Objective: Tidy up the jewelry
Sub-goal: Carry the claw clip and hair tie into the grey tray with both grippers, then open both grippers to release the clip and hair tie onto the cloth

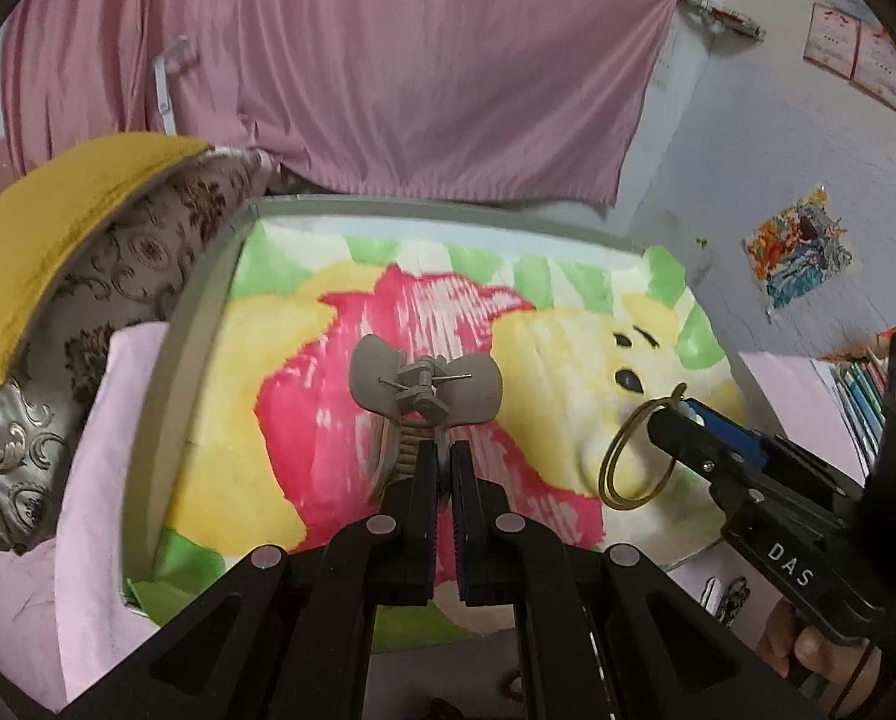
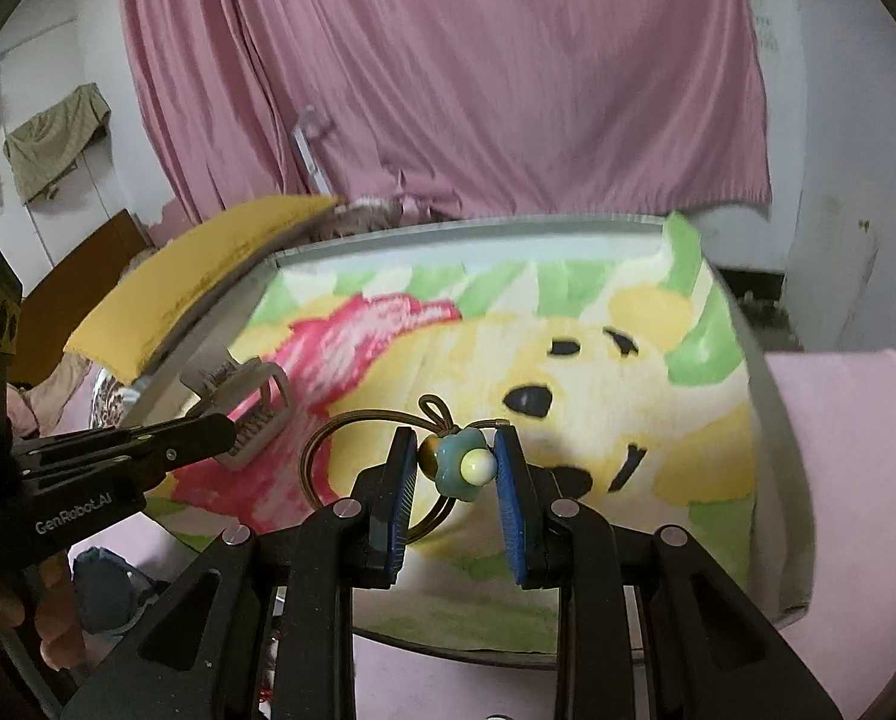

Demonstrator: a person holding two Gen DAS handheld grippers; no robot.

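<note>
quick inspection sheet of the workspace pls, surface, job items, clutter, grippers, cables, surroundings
surface: tray lined with a cartoon bear towel
job's things: beige hair claw clip; brown elastic hair tie with a blue flower bead
clutter: nothing seen on the towel
grippers: left gripper shut on the clip; right gripper shut on the flower bead, loop hanging free
cables: nothing seen
surroundings: pink curtain, yellow cushion, pink cloth beside the tray
</note>
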